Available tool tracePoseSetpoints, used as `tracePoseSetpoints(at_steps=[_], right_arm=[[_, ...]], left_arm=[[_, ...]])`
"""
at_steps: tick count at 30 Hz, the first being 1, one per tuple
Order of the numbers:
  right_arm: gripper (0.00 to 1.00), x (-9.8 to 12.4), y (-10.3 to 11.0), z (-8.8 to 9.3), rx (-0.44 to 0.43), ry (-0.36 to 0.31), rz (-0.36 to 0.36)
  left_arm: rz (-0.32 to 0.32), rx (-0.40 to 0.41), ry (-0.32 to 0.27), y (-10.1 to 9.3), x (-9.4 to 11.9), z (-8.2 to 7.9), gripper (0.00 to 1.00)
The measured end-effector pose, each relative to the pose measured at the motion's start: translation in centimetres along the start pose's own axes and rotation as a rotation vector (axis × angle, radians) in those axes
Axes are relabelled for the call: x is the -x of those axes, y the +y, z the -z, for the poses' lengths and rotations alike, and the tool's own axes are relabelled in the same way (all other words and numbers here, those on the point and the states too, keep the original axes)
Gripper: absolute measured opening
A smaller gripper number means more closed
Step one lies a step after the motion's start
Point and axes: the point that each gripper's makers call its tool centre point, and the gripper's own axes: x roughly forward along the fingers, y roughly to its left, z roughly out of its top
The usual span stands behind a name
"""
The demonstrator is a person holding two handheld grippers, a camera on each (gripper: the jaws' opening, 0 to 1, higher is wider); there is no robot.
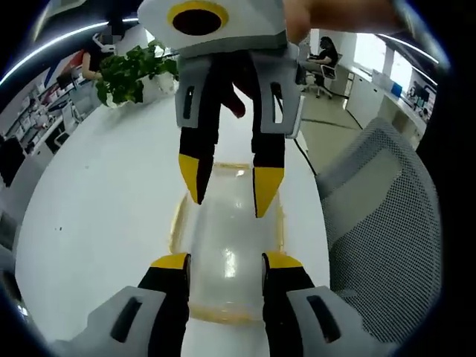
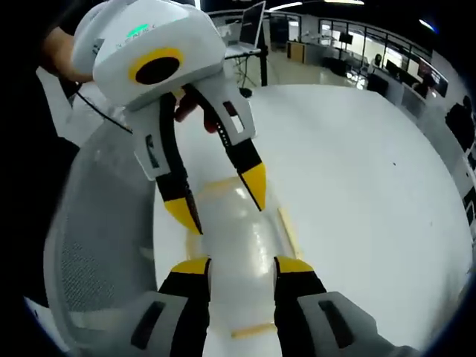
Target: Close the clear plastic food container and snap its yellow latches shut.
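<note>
The clear plastic container [image 1: 227,245] lies on the white table [image 1: 104,208] with its lid on top. Yellow latches [image 1: 177,223] run along its edges. In the right gripper view the container [image 2: 238,238] shows a yellow latch [image 2: 288,230] on its right side, and another latch [image 2: 253,329] sticks out at the near end. My left gripper [image 1: 227,262] is open, its jaws over the near end of the lid. My right gripper [image 1: 229,199] faces it from the far end, open, tips down at the lid. In the right gripper view my right gripper [image 2: 243,265] meets the left gripper [image 2: 222,206] over the lid.
A grey mesh office chair [image 1: 387,216] stands at the table's edge right beside the container; it shows as the chair [image 2: 89,245] in the other view. A potted plant [image 1: 130,71] sits at the table's far end. People work at desks [image 1: 323,63] beyond.
</note>
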Motion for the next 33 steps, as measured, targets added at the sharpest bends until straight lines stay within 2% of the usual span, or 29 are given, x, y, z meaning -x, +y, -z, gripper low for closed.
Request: tracePoseSetpoints(at_steps=[11,20,28,33], right_arm=[[0.31,-0.5,-0.3,0.1,0.007,0.02,0.011],[0.32,-0.7,-1.2,-0.1,-0.005,0.019,0.025],[0.32,-0.7,-2.1,0.2,-0.024,0.029,0.039],[0.32,-0.9,-2.9,0.0,-0.033,0.032,0.044]], left_arm=[[-0.006,-0.012,-0.007,0.1,-0.2,-0.4,0.37],[0.005,-0.024,0.019,-0.3,-0.4,0.1,0.35],[0.002,-0.022,0.015,-0.2,-0.2,0.0,0.37],[0.028,-0.022,0.014,-0.9,-0.3,0.0,0.42]])
